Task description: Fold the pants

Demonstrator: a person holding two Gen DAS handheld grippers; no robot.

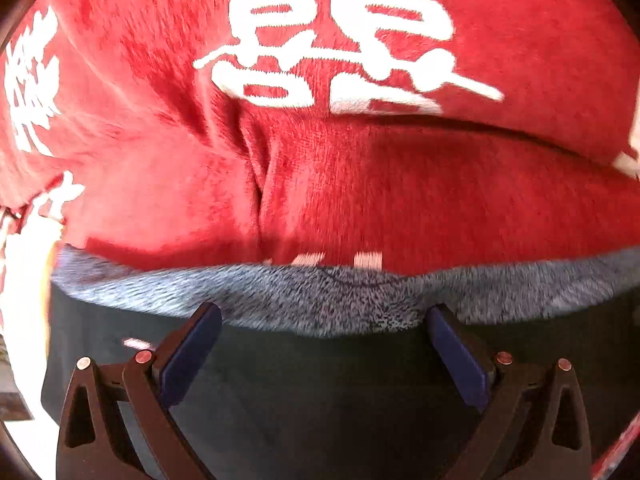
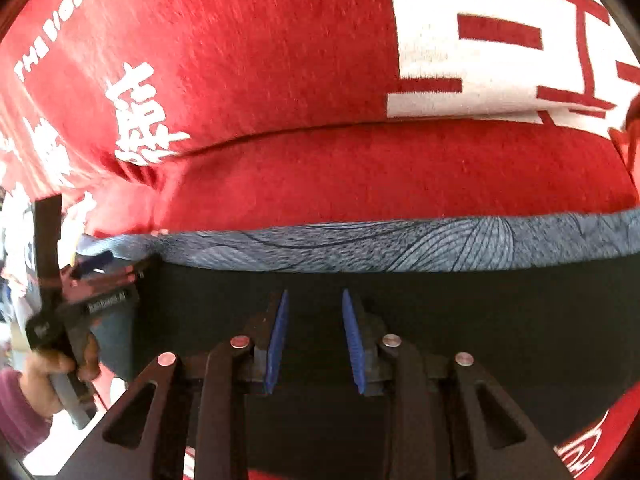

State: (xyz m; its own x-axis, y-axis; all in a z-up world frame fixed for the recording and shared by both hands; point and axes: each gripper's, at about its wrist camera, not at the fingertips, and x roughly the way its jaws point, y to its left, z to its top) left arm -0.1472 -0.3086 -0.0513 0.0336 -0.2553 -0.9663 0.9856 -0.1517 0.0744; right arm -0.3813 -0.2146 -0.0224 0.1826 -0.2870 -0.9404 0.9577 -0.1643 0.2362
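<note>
- Nearest the cameras, the left gripper (image 1: pixel 322 322) stood with its jaws spread wide and nothing between them, the blue pads (image 1: pixel 188 354) hanging over dark cloth; that stance read as readiness to bite the edge ahead rather than as a grip.
- The right gripper (image 2: pixel 314 304) had its jaws much narrower, a clear gap between the ribbed pads, and no cloth could be seen pinched there; it looked poised, not closed.
- Under both lay the pants (image 2: pixel 440 320), a dark garment spread flat, presumably so a fold could be made cleanly.
- Just beyond the fingertips ran the pants' grey patterned band (image 2: pixel 400 244), lying crosswise and near both grippers, likely the edge meant to be seized.
- In the right wrist view, the left gripper's body, held in the left hand (image 2: pixel 52 380), sat at the band's left end, so the two tools appeared set along one edge.
- Farthest lay the red blanket (image 1: pixel 400 180) with white characters, serving as the surface beneath the pants.
</note>
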